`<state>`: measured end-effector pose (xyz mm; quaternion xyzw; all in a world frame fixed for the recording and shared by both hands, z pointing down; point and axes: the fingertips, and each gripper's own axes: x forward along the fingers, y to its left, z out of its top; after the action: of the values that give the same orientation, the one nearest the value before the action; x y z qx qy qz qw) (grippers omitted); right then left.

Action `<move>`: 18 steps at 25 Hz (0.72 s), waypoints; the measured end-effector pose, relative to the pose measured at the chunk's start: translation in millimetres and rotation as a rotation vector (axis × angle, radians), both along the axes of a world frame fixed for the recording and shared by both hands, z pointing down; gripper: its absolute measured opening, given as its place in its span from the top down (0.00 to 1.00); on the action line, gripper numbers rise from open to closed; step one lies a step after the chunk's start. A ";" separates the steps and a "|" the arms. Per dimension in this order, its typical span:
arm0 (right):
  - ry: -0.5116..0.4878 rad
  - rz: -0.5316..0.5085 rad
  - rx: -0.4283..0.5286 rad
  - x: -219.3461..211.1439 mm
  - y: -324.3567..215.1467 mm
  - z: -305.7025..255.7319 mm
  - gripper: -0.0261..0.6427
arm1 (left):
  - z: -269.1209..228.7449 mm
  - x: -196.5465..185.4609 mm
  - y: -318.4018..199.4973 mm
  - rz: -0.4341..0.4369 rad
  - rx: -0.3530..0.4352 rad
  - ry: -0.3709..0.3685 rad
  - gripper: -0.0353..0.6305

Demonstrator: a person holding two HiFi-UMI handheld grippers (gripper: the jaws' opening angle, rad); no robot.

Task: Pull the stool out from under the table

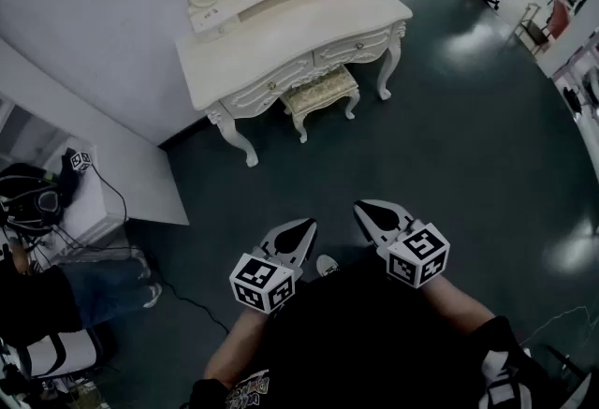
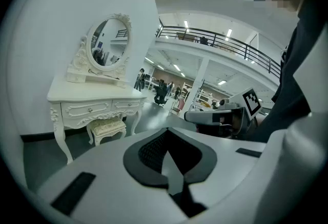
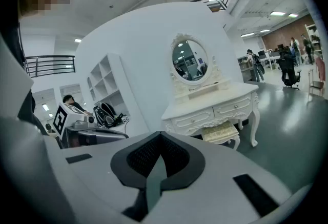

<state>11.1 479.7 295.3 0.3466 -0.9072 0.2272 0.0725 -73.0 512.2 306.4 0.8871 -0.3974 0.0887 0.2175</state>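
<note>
A: So, head view first: where is the stool (image 1: 321, 96)?

B: On the far side of the dark floor (image 1: 449, 145), tucked between the front legs of the white dressing table (image 1: 281, 42) with its near edge poking out. Its long side runs along the table's front.

A: And the two tools?

B: The left hand-held gripper (image 1: 307, 226) and right hand-held gripper (image 1: 363, 208) sit near the person's body, side by side. Both point towards the stool and are well apart from it. The right tip reaches slightly farther. The forearms are bent and held close.

A: Left gripper view?

B: Jaws pressed together, with nothing between them. The stool (image 2: 106, 126) lies far ahead, to the left.

A: Right gripper view?

B: Jaws likewise closed on nothing. The stool (image 3: 221, 132) is far ahead on the right, under the table. I'd judge the person must walk closer before any grasp.
</note>
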 end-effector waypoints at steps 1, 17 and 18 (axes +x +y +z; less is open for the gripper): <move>0.002 -0.001 0.000 -0.2 -1.3 0.2 0.92 | 0.2 -0.2 -1.1 -0.001 -0.001 0.001 0.94; -0.016 -0.050 0.017 -9.6 0.9 -0.1 0.92 | 7.1 -1.4 -1.6 -0.017 -0.014 0.001 0.94; -0.018 -0.049 0.018 -8.7 0.8 -0.4 0.92 | 6.9 -1.0 -1.8 -0.019 -0.014 0.001 0.94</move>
<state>2.5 480.4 294.8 0.3228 -0.9181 0.2202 0.0666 -73.9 510.4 313.3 0.8818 -0.4049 0.0891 0.2246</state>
